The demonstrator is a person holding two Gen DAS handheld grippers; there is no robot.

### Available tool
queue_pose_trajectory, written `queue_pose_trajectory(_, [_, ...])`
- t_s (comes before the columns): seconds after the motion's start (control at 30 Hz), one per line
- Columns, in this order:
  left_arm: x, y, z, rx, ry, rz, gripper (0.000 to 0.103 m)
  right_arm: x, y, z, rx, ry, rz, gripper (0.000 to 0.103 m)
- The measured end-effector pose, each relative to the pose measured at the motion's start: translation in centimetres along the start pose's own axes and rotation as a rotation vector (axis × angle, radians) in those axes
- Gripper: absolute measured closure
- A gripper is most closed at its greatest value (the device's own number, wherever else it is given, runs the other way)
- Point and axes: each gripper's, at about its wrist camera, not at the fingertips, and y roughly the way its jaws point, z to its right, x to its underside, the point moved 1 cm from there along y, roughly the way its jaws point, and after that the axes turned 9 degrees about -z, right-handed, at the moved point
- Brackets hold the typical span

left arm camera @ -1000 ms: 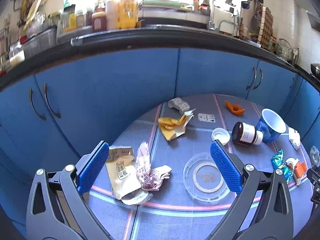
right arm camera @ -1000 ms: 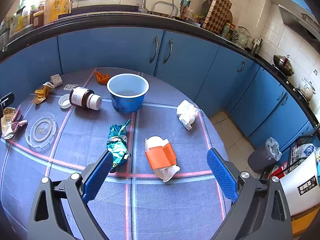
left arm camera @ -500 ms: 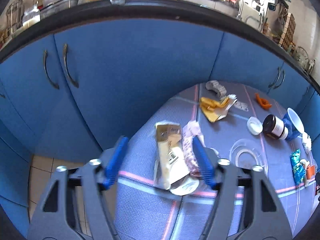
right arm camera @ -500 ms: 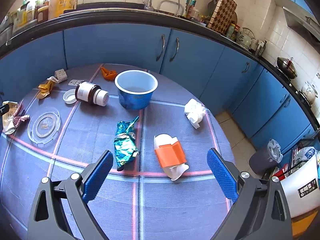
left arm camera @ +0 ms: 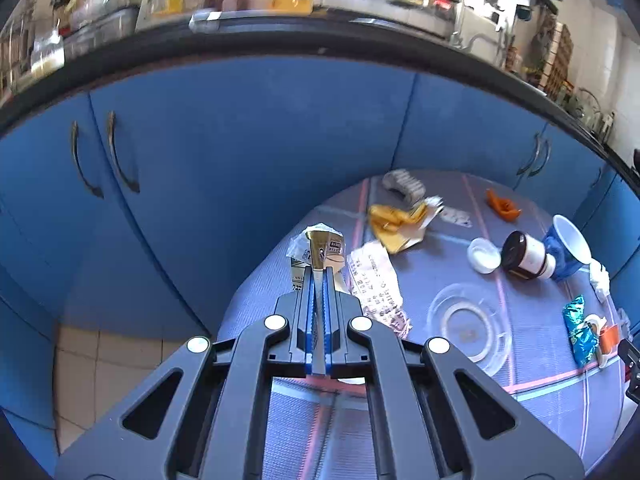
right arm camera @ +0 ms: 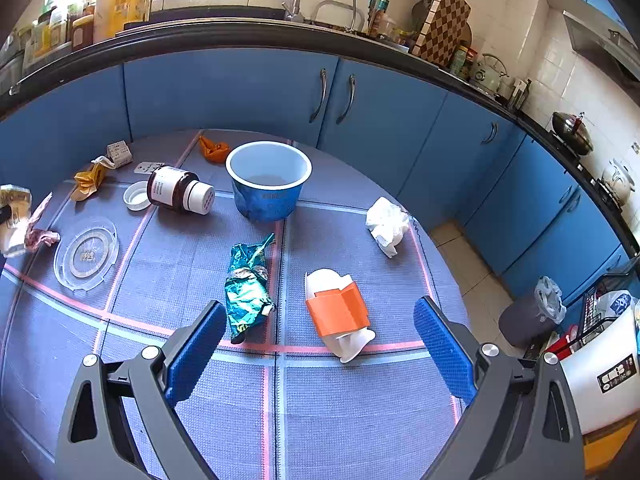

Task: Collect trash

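Note:
My left gripper (left arm camera: 318,276) is shut on a beige and gold snack wrapper (left arm camera: 323,249) at the table's left edge; the wrapper also shows in the right wrist view (right arm camera: 14,216). A pink crumpled wrapper (left arm camera: 376,288) lies just right of it. My right gripper (right arm camera: 320,340) is open and empty above a teal foil wrapper (right arm camera: 247,292) and an orange and white crushed cup (right arm camera: 338,312). A white tissue (right arm camera: 386,226), a yellow wrapper (right arm camera: 88,180) and an orange scrap (right arm camera: 214,148) lie on the round blue table (right arm camera: 280,400).
A blue paper bowl (right arm camera: 268,184), a brown bottle on its side (right arm camera: 176,192), its white cap (right arm camera: 136,198) and a clear plastic lid (right arm camera: 86,252) sit on the table. Blue cabinets (right arm camera: 240,96) curve behind. A grey bin with a bag (right arm camera: 532,316) stands on the floor at right.
My left gripper has closed from wide open onto the beige snack wrapper at the table's left edge. My right gripper stayed open and drifted slightly.

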Motion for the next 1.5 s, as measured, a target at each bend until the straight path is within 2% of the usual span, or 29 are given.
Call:
queue_pose_trajectory(0.3, [-0.7, -1.8, 3.3, 0.027, 0.063, 0.041, 0.100, 0.4, 0.0, 1.9, 0.016, 0.035, 0.001, 0.011])
queue_pose_trajectory(0.67, [0.2, -2.2, 7.1, 0.079, 0.149, 0.029, 0.100, 1.1, 2.1, 4.4, 0.007, 0.088, -0.042, 0.011])
queue_pose_trajectory(1.2, [1.3, -1.0, 11.2, 0.146, 0.267, -0.018, 0.100, 0.3, 7.4, 4.2, -0.038, 0.065, -0.134, 0.011])
queue_pose_trajectory(1.27, [1.3, -0.8, 11.5, 0.148, 0.279, -0.022, 0.100, 0.4, 7.5, 4.1, -0.019, 0.057, -0.118, 0.027])
queue_pose_trajectory(1.3, [1.3, -0.7, 11.7, 0.149, 0.284, -0.023, 0.100, 0.4, 7.6, 4.0, -0.022, 0.048, -0.123, 0.050])
queue_pose_trajectory(1.33, [1.3, -0.6, 11.9, 0.150, 0.289, -0.025, 0.100, 0.4, 7.7, 4.0, -0.023, 0.042, -0.132, 0.064])
queue_pose_trajectory(1.5, [1.5, -0.5, 13.1, 0.164, 0.318, -0.030, 0.100, 0.7, 6.7, 3.9, 0.000, 0.005, -0.113, 0.068])
